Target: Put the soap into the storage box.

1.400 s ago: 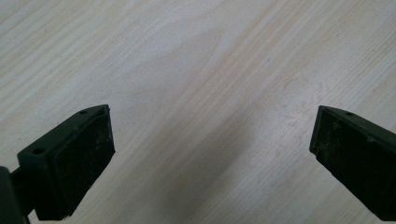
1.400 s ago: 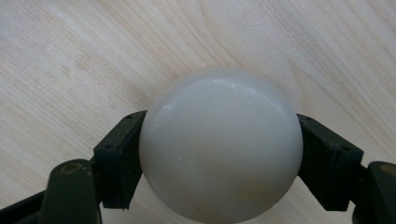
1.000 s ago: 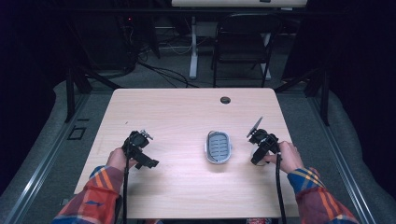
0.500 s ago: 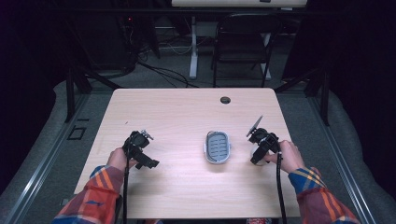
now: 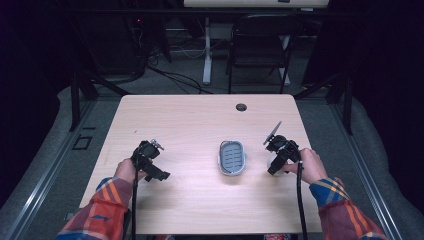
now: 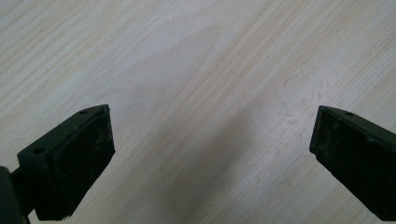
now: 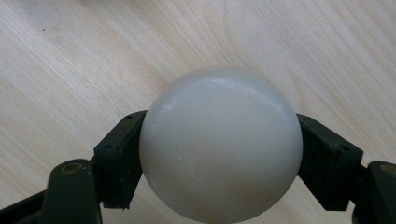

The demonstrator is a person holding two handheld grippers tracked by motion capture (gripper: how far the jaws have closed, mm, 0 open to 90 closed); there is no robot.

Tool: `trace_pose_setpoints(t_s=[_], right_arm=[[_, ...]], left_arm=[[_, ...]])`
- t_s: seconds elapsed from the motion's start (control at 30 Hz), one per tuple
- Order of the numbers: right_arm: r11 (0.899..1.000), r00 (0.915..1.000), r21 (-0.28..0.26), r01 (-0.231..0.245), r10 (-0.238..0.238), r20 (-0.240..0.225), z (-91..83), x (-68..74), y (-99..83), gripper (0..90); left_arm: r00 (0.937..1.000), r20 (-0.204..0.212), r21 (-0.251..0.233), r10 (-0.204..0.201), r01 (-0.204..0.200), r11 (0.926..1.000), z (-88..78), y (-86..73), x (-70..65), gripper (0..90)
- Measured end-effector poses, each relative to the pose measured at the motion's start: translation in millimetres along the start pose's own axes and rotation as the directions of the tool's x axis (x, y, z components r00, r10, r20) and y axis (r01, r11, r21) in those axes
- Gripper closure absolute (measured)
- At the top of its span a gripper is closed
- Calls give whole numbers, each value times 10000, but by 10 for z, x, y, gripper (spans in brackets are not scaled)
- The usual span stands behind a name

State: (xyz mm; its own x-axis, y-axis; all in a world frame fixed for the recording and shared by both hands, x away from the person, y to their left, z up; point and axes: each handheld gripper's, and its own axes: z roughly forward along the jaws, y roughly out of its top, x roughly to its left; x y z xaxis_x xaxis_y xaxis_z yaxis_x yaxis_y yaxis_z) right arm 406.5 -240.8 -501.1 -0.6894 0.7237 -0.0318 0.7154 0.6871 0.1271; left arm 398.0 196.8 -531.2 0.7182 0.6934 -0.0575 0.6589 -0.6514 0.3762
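In the right gripper view, my right gripper [image 7: 219, 149] is shut on a smooth white ball-shaped object [image 7: 219, 140], with a black pad pressed to each side of it just above the wood. From above, that gripper [image 5: 274, 164] sits right of a small grey oval tray [image 5: 232, 157], and a bit of the white object [image 5: 272, 160] shows at its jaws. My left gripper [image 5: 158, 174] rests at the table's left. Its jaws stand wide apart in the left gripper view [image 6: 212, 154], with only bare wood between them.
The light wooden table [image 5: 200, 120] has a dark cable hole [image 5: 241, 107] near its far edge. Beyond the table stand a black chair [image 5: 260, 50] and a white desk leg [image 5: 206, 50]. Cables trail from both grippers toward the near edge.
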Motion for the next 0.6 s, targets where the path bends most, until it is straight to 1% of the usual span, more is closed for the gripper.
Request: trace_pose_setpoints(t_s=[0.03, 0.07, 0.1, 0.13, 0.17, 0.2, 0.23, 0.27, 0.3, 0.33, 0.37, 0.4, 0.5, 0.53, 0.57, 0.6], right_arm=[[10000, 10000, 68, -31, 31, -7, -17, 4, 7, 242], [10000, 10000, -19, 84, -84, 22, -23, -4, 10, 242], [10000, 10000, 3, 3, -3, -16, -32, 3, 17, 242], [9998, 10000, -167, -56, 56, -4, -25, 9, 19, 242], [9999, 10000, -97, -47, 47, -11, -37, 9, 29, 242], [9999, 9999, -10, 134, -134, 54, -53, -2, 44, 242], [9999, 9999, 4, 105, -105, 29, -68, 0, 56, 242], [9999, 10000, -125, -13, 13, 26, -76, 9, 63, 242], [9999, 10000, -125, -13, 13, 26, -76, 9, 63, 242], [9997, 9998, -172, 161, -159, 122, -112, 7, 91, 242], [9997, 9996, -17, 224, -223, 152, -137, 7, 107, 242], [9996, 9996, -168, 239, -236, 150, -142, 10, 116, 242], [9994, 9997, -249, 235, -232, 108, -166, 24, 146, 242], [9995, 9995, -176, 269, -267, 154, -195, 25, 171, 242], [9992, 9995, -300, 274, -270, 133, -194, 24, 175, 242], [9992, 9990, -99, 392, -390, 206, -220, 19, 195, 242]], left_arm=[[10000, 10, 1, 10, -10, 10000, 0, 0, 0, 0], [10000, 7, -2, 20, -20, 10000, 3, 1, -1, 0], [10000, -16, 14, 30, -30, 10000, 3, 2, -2, 0], [10000, -23, 13, 34, -33, 10000, 3, 3, -3, 0], [10000, -24, 25, 48, -48, 10000, 4, 5, -3, 0], [10000, -27, 14, 42, -42, 10000, 5, 7, -5, 0], [10000, -9, -1, 60, -60, 10000, 5, 8, -5, 0], [10000, -23, 6, 63, -63, 10000, 5, 9, -8, 0], [10000, -23, 6, 63, -63, 10000, 5, 9, -8, 0], [10000, -27, 23, 68, -68, 10000, 5, 9, -6, 0], [10000, -22, 17, 55, -55, 10000, 4, 7, -6, 0], [10000, -24, 16, 56, -56, 10000, 3, 7, -5, 0], [10000, -28, 21, 66, -66, 10000, 1, 7, -8, 0], [10000, -22, 4, 70, -70, 10000, 0, 7, -9, 0], [10000, -19, 7, 72, -72, 10000, 0, 6, -10, 0], [10000, -15, 7, 78, -78, 10000, -1, 6, -9, 0]])
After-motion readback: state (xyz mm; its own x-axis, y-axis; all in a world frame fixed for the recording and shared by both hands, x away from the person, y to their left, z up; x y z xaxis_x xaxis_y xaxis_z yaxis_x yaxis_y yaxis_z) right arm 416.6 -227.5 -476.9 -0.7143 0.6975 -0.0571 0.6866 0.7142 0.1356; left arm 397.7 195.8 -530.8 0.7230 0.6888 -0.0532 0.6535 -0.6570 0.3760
